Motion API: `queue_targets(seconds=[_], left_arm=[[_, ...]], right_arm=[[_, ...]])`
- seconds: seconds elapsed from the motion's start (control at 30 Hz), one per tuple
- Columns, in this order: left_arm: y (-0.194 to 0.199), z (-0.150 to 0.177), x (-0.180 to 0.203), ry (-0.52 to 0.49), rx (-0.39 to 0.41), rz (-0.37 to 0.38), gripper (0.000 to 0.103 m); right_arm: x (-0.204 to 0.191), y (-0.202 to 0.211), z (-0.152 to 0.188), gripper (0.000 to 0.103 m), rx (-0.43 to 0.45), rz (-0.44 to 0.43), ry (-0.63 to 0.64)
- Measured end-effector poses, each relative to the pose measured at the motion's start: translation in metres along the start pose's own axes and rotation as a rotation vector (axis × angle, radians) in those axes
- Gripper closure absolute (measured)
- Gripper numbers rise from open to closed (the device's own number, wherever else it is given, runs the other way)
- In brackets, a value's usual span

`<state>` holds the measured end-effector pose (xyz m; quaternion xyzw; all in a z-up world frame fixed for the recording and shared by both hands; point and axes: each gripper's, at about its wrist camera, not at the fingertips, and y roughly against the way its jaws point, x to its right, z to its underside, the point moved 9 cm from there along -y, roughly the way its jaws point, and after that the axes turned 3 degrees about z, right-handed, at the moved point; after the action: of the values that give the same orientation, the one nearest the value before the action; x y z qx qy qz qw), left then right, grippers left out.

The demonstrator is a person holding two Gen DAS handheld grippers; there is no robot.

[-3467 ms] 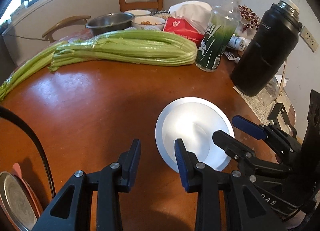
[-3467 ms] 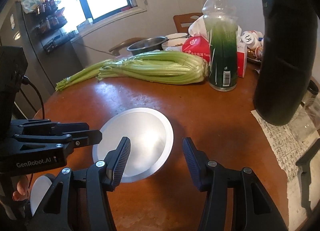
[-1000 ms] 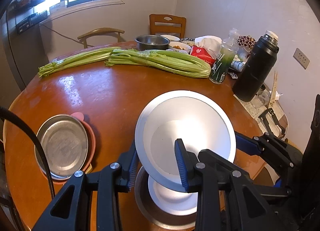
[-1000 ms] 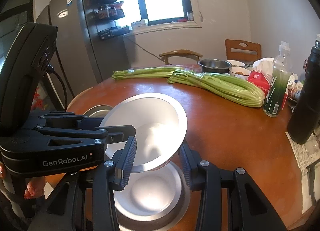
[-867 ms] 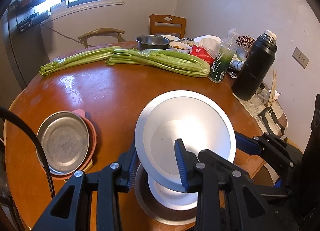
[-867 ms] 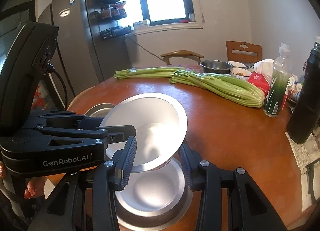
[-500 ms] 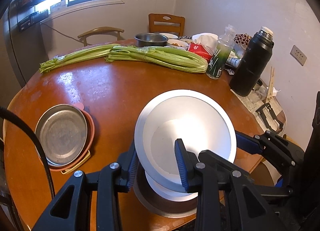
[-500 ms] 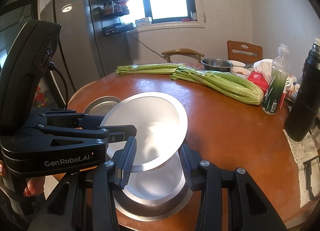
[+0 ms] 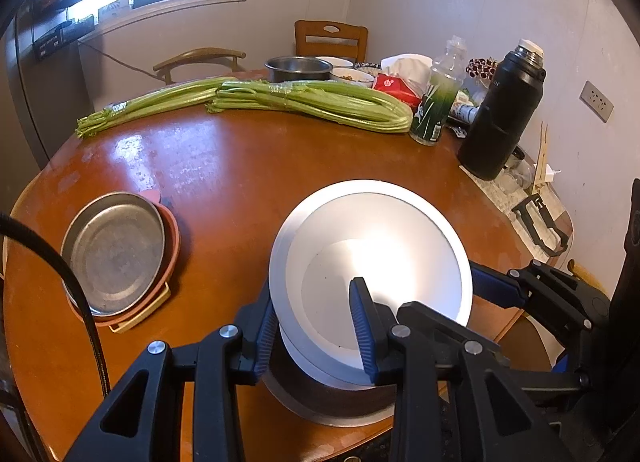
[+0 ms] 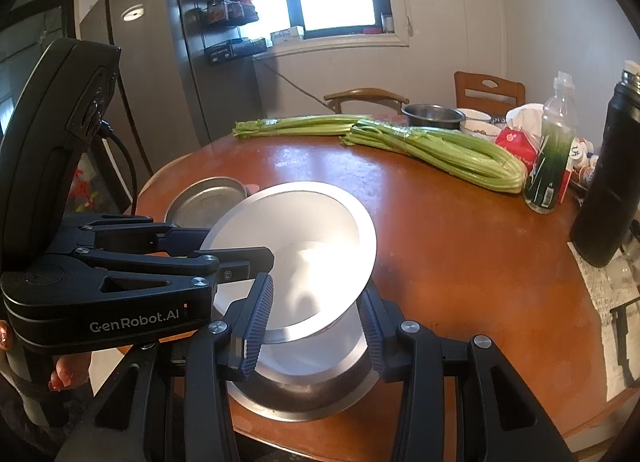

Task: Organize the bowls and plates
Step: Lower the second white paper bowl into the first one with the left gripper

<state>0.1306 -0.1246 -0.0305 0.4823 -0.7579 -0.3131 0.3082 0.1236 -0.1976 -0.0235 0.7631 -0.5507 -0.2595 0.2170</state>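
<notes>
L claw [image 9: 312, 336] grips the near rim of the white bowl [image 9: 372, 258], one finger inside, one outside. R claw [image 10: 314, 326] pinches the same bowl's rim from the other side, w/ the rim caught between its blue pads. So both claws are closed on one bowl, which is held tilted in the air at the near edge of the surface [image 9: 224, 165], right above a steel bowl [image 10: 304, 394] resting there.

What's changed: 3.5 s ago the bowl sat flat on the surface by the thermos and bottle, both claws open around it. By 1 s ago it was lifted and carried to the near edge over the steel bowl. Over the last sec the grip looks the same, and the steel bowl shows less of its inside beneath the white one, so prob. the white bowl is coming down into it.

Meaning for the task: the nesting step is nearly done. What's left is likely to level the tilt, lower until seated, then release both claws.

Further out: a steel plate [image 9: 114, 252] stacked on a pink plate [image 9: 170, 240] at left, apart from the bowls. Celery [image 9: 316, 101], green bottle [image 9: 438, 103], black thermos [image 9: 502, 113] and food bowls sit at the far side, well apart.
</notes>
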Motion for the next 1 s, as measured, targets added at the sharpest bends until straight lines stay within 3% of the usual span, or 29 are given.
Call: queue_targets(seconds=[1.0], left_arm=[[-0.03,0.027,-0.005,-0.004,-0.073,-0.031,0.068]], right_arm=[[-0.001,-0.02,0.035,0.057,-0.108,0.008,0.04]])
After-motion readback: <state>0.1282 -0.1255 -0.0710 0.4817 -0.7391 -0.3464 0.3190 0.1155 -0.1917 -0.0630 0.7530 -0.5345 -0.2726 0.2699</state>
